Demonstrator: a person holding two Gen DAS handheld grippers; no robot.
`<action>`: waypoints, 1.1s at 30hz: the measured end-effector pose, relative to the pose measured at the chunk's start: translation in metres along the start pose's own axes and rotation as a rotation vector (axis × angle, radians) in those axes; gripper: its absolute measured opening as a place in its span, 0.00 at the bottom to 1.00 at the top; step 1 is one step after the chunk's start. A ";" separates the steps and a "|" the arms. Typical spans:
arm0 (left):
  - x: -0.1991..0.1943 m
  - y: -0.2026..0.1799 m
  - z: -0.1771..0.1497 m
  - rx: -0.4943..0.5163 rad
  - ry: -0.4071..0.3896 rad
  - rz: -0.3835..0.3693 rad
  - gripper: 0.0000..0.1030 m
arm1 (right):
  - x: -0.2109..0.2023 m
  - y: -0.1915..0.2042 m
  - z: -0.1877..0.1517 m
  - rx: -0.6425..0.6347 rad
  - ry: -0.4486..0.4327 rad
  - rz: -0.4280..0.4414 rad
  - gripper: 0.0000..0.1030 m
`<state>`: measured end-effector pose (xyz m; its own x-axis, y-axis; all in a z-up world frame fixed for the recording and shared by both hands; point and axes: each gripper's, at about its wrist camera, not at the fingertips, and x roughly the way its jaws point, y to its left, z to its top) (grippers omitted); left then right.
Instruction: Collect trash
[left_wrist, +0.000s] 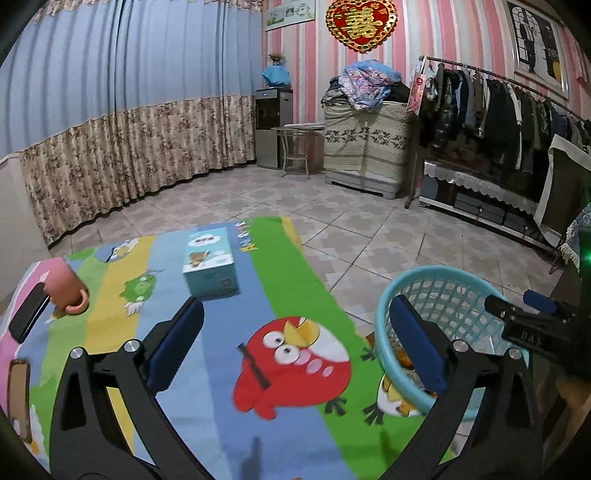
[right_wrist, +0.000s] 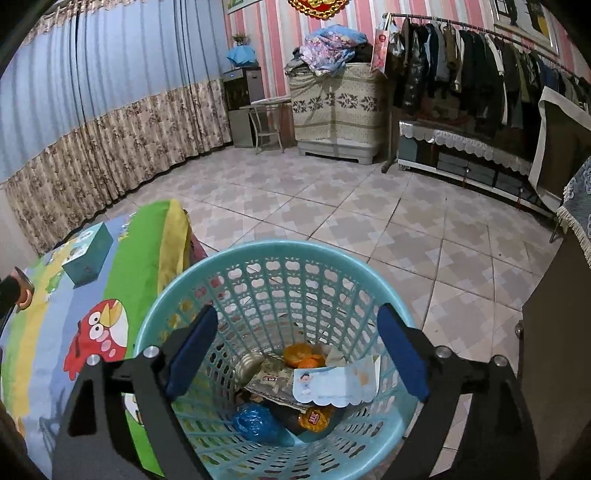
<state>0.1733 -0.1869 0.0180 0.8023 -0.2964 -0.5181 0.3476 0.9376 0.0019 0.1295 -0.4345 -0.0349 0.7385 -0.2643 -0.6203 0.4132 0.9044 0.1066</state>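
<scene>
The right hand-held gripper (right_wrist: 297, 354) hangs over the turquoise basket (right_wrist: 173, 291), jaws wide and empty. Inside lie orange peel (right_wrist: 303, 356), a paper card (right_wrist: 338, 384) and a blue bag (right_wrist: 256, 422). The left hand-held gripper (left_wrist: 295, 343), also wide and empty, hovers over the cartoon-print surface (left_wrist: 295, 280), which carries a tissue box (left_wrist: 210, 264).

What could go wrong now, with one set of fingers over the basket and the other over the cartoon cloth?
1. The left gripper hangs open over the cloth-covered table, where the tissue box, pink mug and phone remain; any could be mistaken for trash.
2. The right gripper, open and empty, sits low in the mouth of the teal basket, so pulling back might catch the rim and tip it.
</scene>
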 end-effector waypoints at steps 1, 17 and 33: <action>-0.003 0.002 -0.002 -0.004 0.001 0.004 0.95 | -0.002 0.001 0.000 0.000 -0.003 0.003 0.90; -0.065 0.055 -0.033 -0.056 -0.025 0.090 0.95 | -0.046 0.066 -0.014 -0.109 -0.071 0.096 0.96; -0.135 0.116 -0.062 -0.118 -0.095 0.176 0.95 | -0.121 0.125 -0.054 -0.160 -0.168 0.234 0.96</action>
<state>0.0750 -0.0268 0.0356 0.8896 -0.1372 -0.4357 0.1437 0.9895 -0.0183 0.0633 -0.2710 0.0111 0.8864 -0.0828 -0.4555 0.1428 0.9848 0.0989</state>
